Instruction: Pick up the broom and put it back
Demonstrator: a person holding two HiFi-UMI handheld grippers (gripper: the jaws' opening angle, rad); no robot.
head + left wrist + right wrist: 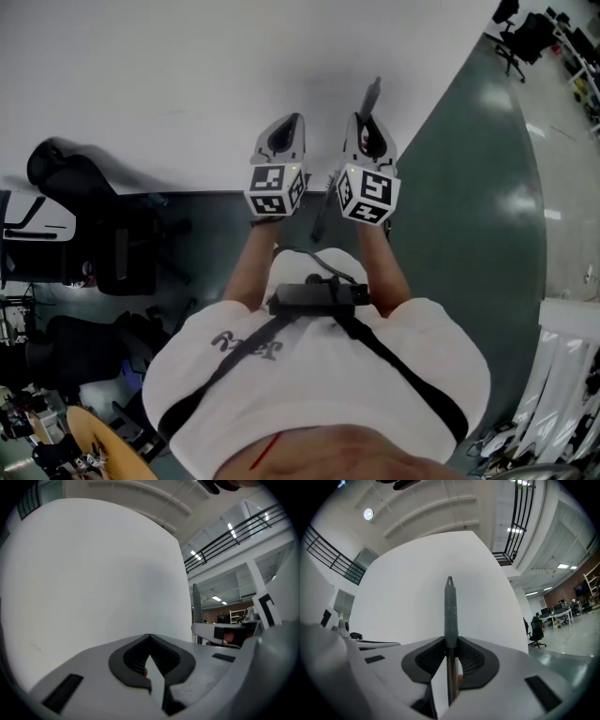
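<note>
1. The person's right gripper (370, 131) is clamped on a thin dark-grey broom handle (372, 97). In the right gripper view the ribbed black pads (471, 658) squeeze the stick from both sides, so the jaws are only as far apart as the handle is thick.
2. The handle (449, 606) stands upright in that grip. Its rounded tip pokes up past the jaws and the rest runs down below the gripper, held out in front of the person's chest. The brush end can't be made out.
3. The left gripper (284, 131) sits just beside the right one at about the same height. Its jaws are closed tip to tip with nothing between them (150, 637).
4. Both grippers point at a plain white wall (187, 75).
5. A dark green glossy floor (469, 187) is underfoot, with a black office chair (66, 187) off to the left.
</note>
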